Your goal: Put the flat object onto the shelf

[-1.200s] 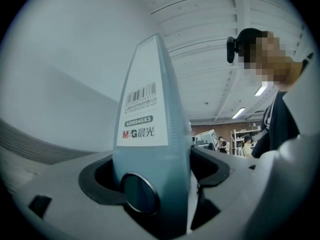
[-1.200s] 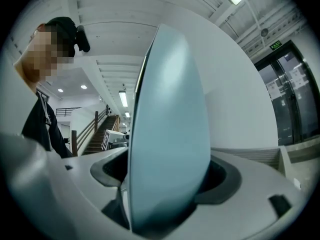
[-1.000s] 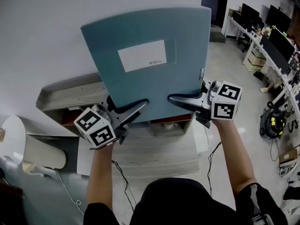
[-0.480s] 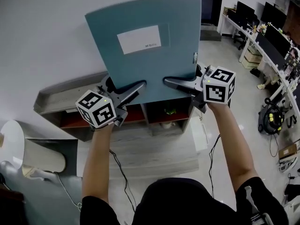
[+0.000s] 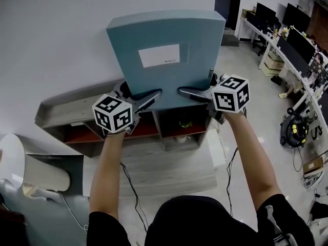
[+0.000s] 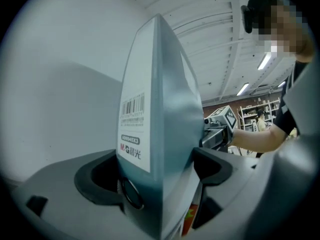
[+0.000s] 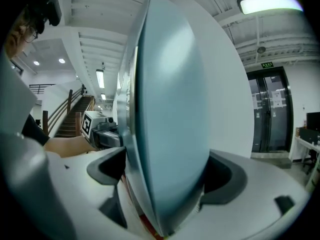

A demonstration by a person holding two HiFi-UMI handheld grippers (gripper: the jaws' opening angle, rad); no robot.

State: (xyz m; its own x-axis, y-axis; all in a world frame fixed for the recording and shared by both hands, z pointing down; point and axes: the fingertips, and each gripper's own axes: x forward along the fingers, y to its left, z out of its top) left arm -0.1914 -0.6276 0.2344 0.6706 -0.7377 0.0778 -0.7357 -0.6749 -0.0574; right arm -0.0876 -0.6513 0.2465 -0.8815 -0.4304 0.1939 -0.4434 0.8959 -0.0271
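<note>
A thick blue-grey file box (image 5: 169, 60) with a white label stands upright over the top of the low grey shelf (image 5: 66, 111), close to the white wall. My left gripper (image 5: 146, 94) grips its lower left edge and my right gripper (image 5: 187, 92) its lower right edge. In the left gripper view the box (image 6: 165, 134) fills the gap between the dark pads (image 6: 100, 184), spine and barcode facing me. In the right gripper view the box (image 7: 170, 134) likewise sits between the pads (image 7: 225, 179). Both pairs of jaws are opening, with the pads still against the box.
The shelf has open compartments below, one holding a small green thing (image 5: 184, 123). A white rounded object (image 5: 20, 163) stands at the left. Cables (image 5: 130, 188) run across the floor. Desks with monitors (image 5: 302, 40) and a yellow-black item (image 5: 294, 132) are at the right.
Both grippers have carried the file box forward toward the wall and shelf top, and it now stands straighter, less tilted to the left.
</note>
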